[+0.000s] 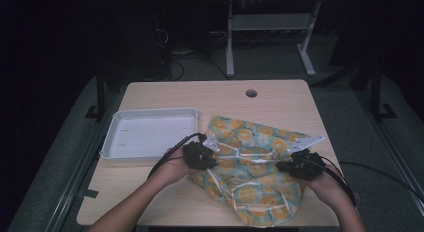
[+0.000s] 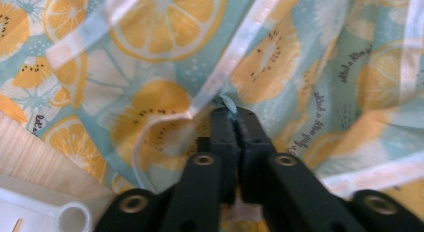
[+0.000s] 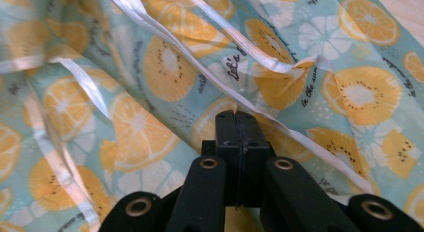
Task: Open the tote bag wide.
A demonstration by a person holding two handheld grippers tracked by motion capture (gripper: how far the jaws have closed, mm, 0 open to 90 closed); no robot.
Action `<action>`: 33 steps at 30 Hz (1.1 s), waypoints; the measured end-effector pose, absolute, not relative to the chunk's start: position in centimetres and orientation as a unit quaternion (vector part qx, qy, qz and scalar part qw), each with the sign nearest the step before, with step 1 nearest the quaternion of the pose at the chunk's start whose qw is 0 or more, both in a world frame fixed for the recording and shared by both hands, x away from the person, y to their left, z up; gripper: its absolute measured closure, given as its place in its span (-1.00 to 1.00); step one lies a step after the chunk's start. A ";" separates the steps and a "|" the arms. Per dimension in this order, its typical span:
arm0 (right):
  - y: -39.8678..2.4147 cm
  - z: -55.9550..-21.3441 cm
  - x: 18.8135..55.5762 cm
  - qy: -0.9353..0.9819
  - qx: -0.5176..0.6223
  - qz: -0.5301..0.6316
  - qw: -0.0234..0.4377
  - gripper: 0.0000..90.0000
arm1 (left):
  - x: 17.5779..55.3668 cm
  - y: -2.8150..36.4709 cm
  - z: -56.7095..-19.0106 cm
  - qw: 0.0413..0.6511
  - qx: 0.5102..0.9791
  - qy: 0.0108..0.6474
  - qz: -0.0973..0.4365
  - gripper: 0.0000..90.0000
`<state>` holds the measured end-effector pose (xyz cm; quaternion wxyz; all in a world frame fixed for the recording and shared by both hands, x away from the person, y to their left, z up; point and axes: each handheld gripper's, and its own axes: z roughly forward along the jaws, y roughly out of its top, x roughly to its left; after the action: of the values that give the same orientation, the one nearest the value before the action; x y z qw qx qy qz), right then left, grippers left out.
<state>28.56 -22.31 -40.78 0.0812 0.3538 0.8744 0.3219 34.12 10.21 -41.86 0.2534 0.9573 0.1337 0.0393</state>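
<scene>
A crumpled cloth (image 1: 250,164) printed with orange slices on pale blue, edged in white tape, lies on the right half of the wooden table (image 1: 175,94). My left gripper (image 1: 211,156) sits at the cloth's left edge. In the left gripper view its black jaws (image 2: 234,114) are shut, with a small fold of the cloth (image 2: 160,102) pinched at their tips. My right gripper (image 1: 281,167) is at the cloth's right side. Its jaws (image 3: 236,117) are pressed together on a thin edge of the cloth (image 3: 150,127). Both hands rest low over the table.
A shallow white tray (image 1: 150,112) stands on the table just left of the cloth, close to my left hand; its corner (image 2: 30,212) is beside my left jaws. A round cable hole (image 1: 251,93) is near the far edge. Desk legs stand beyond the table.
</scene>
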 end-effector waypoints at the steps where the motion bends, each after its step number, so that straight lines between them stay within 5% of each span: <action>1: -22.4 -40.7 28.5 0.874 0.352 0.326 0.080 0.99 | 34.1 10.3 -41.8 0.256 0.956 0.136 0.037 0.99; 16: -24.1 -37.2 28.6 0.853 0.346 0.371 0.126 0.99 | 36.1 11.5 -36.3 0.363 0.917 0.149 0.068 1.00; 33: -23.6 -39.3 34.2 0.847 0.386 0.318 0.177 0.99 | 41.8 9.2 -40.0 0.342 0.912 0.202 0.100 1.00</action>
<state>34.19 -23.58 -39.30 0.1771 0.3863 0.8474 0.3183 41.76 9.23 -40.01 0.3424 0.9120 0.2022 0.1002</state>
